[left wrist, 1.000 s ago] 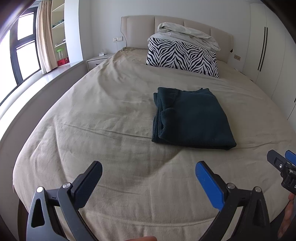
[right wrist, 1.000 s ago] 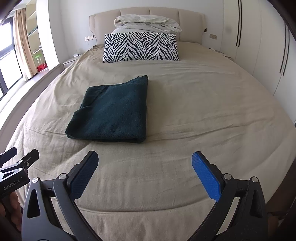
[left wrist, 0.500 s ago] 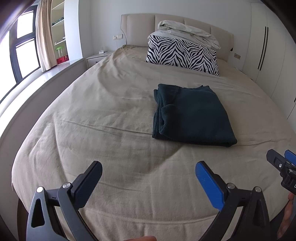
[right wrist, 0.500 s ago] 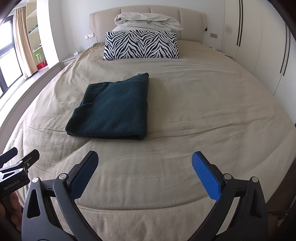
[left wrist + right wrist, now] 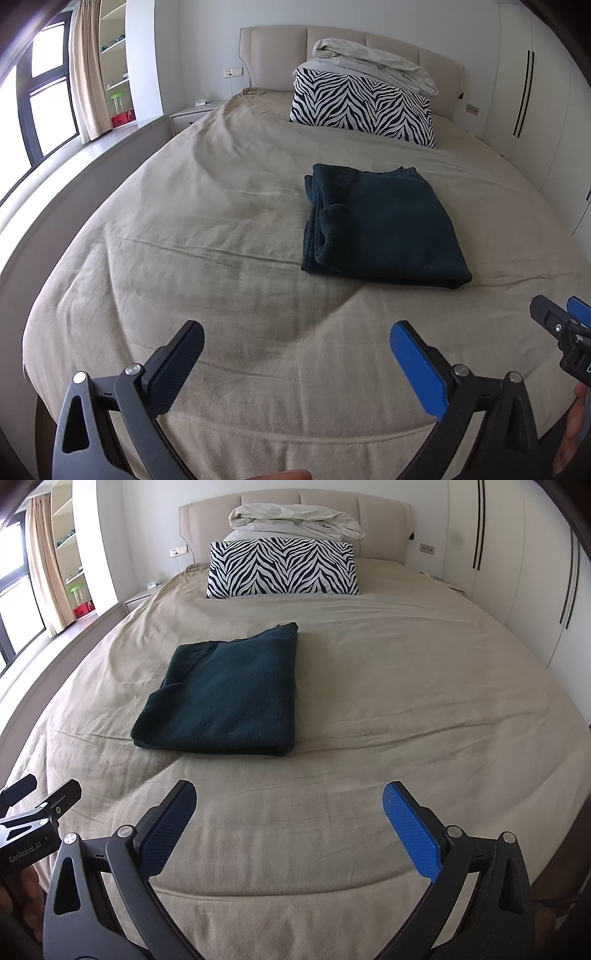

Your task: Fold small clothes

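Observation:
A dark teal garment lies folded into a neat rectangle on the beige bed. It also shows in the right wrist view, left of centre. My left gripper is open and empty, held above the foot of the bed, well short of the garment. My right gripper is open and empty too, also back near the foot edge. Each gripper shows at the edge of the other's view, the right one and the left one.
A zebra-print pillow and a crumpled white duvet sit at the headboard. A nightstand, window and shelves are at the left. White wardrobes line the right wall.
Both grippers have drawn back slightly from the garment toward the foot of the bed. The garment has not moved, and both grippers stay open.

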A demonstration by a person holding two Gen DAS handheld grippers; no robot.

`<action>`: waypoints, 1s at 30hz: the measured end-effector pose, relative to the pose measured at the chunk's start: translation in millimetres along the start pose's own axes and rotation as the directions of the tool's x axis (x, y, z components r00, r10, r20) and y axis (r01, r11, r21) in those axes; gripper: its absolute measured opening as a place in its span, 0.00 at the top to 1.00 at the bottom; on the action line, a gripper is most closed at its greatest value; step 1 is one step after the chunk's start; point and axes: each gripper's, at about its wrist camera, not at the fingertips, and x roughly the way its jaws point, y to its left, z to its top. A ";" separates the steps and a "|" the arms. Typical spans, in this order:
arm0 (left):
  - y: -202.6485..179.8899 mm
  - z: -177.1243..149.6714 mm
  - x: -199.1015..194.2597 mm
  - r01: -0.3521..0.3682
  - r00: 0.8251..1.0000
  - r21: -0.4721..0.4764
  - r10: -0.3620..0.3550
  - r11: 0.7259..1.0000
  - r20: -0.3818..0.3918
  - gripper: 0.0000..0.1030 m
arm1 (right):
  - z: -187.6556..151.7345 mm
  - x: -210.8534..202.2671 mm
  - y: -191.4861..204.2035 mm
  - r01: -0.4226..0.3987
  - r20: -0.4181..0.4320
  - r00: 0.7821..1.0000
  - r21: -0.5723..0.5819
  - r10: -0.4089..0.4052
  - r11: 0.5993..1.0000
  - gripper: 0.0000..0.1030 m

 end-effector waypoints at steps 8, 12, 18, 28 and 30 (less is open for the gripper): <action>-0.1 0.0 0.3 0.000 1.000 0.000 0.000 1.000 -0.001 0.00 | -1.5 -0.1 0.4 0.001 -0.002 1.000 0.001 -0.001 1.000 0.00; -0.5 -0.8 0.6 0.000 1.000 0.001 0.000 1.000 -0.002 0.00 | -1.4 -0.1 0.5 0.000 -0.002 1.000 0.001 0.000 1.000 0.00; -0.7 -1.0 0.6 0.000 1.000 0.001 0.000 1.000 -0.002 0.00 | -2.5 0.1 0.5 0.001 -0.003 1.000 0.001 -0.001 1.000 0.00; -0.7 -0.9 0.6 0.000 1.000 0.000 0.000 1.000 -0.003 0.00 | -2.3 0.0 0.5 0.001 -0.003 1.000 0.001 -0.001 1.000 0.00; -0.9 -1.2 0.1 -0.002 1.000 0.001 0.002 1.000 -0.002 0.00 | -2.3 0.0 0.5 0.001 -0.003 1.000 0.001 -0.001 1.000 0.00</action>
